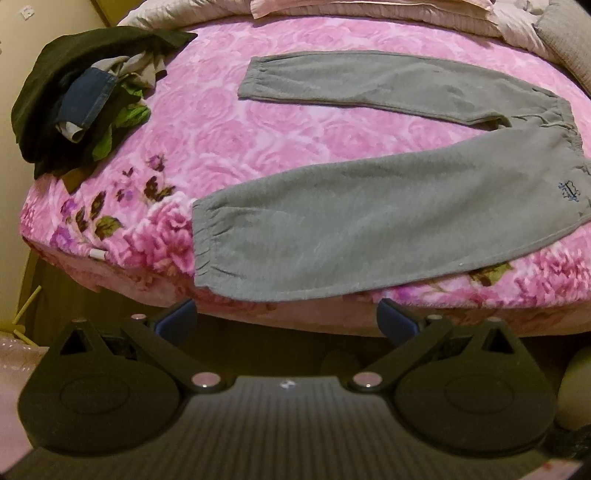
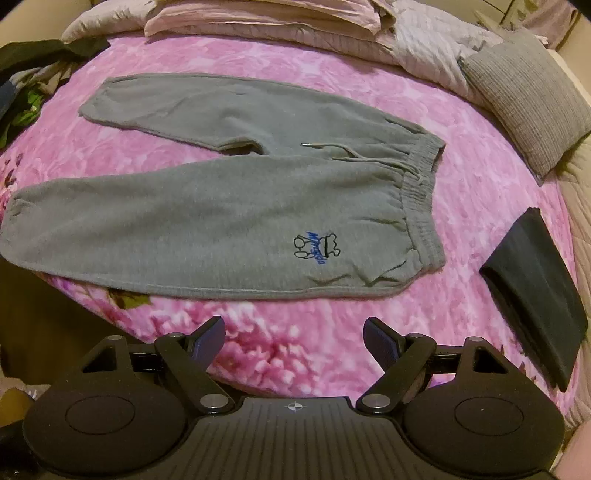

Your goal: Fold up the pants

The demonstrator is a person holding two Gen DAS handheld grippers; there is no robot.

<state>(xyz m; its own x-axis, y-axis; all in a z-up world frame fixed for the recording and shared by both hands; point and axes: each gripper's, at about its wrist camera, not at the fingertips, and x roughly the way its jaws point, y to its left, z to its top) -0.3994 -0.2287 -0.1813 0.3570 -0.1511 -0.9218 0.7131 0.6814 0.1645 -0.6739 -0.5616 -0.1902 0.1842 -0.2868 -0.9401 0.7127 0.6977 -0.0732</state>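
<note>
Grey sweatpants (image 1: pixel 369 218) (image 2: pixel 221 218) lie flat on a pink floral bed, legs spread apart toward the left, waistband (image 2: pixel 421 195) at the right. A small black and blue emblem (image 2: pixel 316 249) marks the near leg by the waist. My left gripper (image 1: pixel 288 317) is open, just below the near leg's cuff (image 1: pixel 203 243) at the bed's front edge, touching nothing. In the right wrist view my right gripper (image 2: pixel 294 334) hovers open over the blanket, short of the near hip of the pants, nothing between its fingers.
A heap of dark, blue and green clothes (image 1: pixel 85 96) sits at the bed's far left. A folded black garment (image 2: pixel 535 295) lies to the right of the waistband. A grey pillow (image 2: pixel 524 103) and pale bedding (image 2: pixel 277 22) line the far side.
</note>
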